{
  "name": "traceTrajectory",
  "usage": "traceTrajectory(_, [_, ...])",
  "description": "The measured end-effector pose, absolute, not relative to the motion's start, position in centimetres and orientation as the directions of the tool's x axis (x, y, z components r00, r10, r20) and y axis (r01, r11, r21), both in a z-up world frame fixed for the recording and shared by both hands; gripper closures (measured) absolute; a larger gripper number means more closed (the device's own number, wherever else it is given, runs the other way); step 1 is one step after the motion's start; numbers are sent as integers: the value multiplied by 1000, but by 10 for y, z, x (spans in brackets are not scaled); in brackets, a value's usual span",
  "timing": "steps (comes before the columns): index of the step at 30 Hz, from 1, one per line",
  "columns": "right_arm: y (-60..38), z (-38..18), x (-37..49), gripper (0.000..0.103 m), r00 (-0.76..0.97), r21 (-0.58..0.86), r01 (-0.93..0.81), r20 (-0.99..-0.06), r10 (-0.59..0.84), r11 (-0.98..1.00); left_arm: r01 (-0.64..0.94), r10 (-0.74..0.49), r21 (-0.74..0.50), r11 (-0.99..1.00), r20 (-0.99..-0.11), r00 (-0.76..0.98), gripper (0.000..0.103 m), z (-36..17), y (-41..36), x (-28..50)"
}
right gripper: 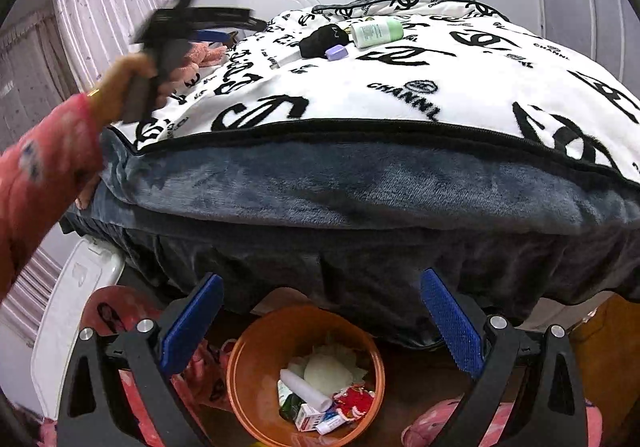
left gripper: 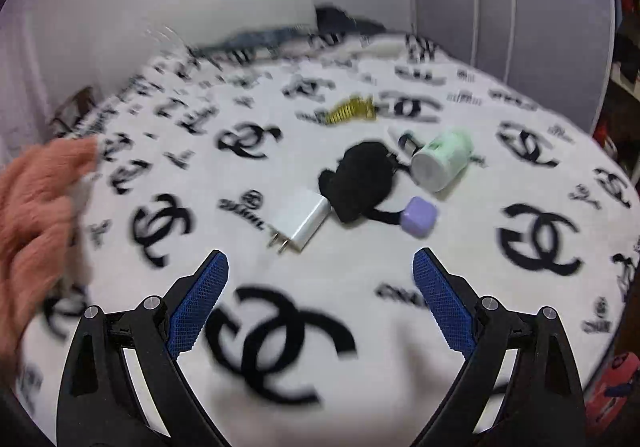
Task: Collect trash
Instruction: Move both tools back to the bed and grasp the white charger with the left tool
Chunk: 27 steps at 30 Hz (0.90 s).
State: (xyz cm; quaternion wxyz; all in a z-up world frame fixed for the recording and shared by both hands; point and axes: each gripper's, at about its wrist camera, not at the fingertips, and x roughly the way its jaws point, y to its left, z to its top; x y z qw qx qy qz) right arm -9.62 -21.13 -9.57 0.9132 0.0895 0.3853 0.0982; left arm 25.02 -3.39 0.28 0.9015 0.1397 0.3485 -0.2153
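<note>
My left gripper [left gripper: 320,267] is open and empty above the white logo-print blanket [left gripper: 360,279]. Ahead of it lie a white charger plug [left gripper: 300,223], a black pouch [left gripper: 362,181], a purple cube [left gripper: 419,217], a pale green bottle [left gripper: 440,159] on its side and a yellow wrapper [left gripper: 352,109]. My right gripper [right gripper: 322,301] is open and empty, low at the bed's foot, above an orange trash bin [right gripper: 244,379] holding tissues and small packages. The left gripper [right gripper: 212,32] shows blurred in the right wrist view, held by a hand.
A pink fluffy item [left gripper: 36,215] lies at the blanket's left edge. The bed [right gripper: 360,187] has a grey-blue side. A white headboard [left gripper: 160,7] and grey wall panels [left gripper: 520,7] stand behind. Pink slippers [right gripper: 432,423] lie on the floor by the bin.
</note>
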Motion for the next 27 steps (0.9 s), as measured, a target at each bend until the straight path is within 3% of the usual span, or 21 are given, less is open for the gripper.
traceTrajectory(5, [-218, -96, -85, 6, 674, 249, -86, -698, 241, 965, 504, -205, 146, 851, -792, 576, 12, -46, -51, 322])
traceTrajectory(11, [-222, -102, -70, 6, 650, 257, -73, -720, 241, 964, 510, -219, 121, 852, -803, 555, 12, -61, -55, 356])
traceTrajectory(13, [-221, -103, -67, 6, 646, 259, -71, -724, 242, 963, 517, -237, 103, 850, -801, 549, 19, -61, -56, 358])
traceTrajectory(15, [-220, -104, -66, 6, 643, 267, -71, -725, 249, 961, 538, -280, 71, 840, -792, 542, 47, -60, -55, 355])
traceTrajectory(17, [-219, -104, -66, 6, 639, 272, -69, -726, 252, 960, 523, -294, 44, 851, -785, 545, 53, -58, -51, 348])
traceTrajectory(27, [-202, -54, -73, 6, 712, 218, -165, -649, 270, 962, 413, -294, -29, 910, -747, 596, 63, -19, -2, 266])
